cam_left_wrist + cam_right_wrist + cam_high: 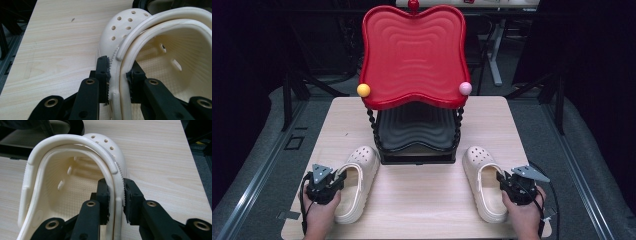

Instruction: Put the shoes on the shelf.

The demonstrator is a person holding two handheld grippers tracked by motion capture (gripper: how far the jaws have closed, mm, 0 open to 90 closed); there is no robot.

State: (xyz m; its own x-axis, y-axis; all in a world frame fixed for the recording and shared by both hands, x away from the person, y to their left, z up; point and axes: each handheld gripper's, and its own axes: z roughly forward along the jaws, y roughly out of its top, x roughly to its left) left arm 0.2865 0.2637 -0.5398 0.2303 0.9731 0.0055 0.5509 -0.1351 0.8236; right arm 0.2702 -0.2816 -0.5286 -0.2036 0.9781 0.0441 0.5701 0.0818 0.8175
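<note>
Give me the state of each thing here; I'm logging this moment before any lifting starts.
Left cream perforated foam clog: on table, outer wall clamped.
Right cream perforated foam clog: on table, outer wall clamped.
Left gripper: shut on the left clog.
Right gripper: shut on the right clog.
Red wavy top tray: empty.
Black lower tray: empty.

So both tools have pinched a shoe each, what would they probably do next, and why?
Probably lift both clogs a little off the table. The left tool is clamped on the left clog at its side wall, the right tool likewise on the right clog. The two-tier rack stands right behind them, perhaps their destination.
</note>
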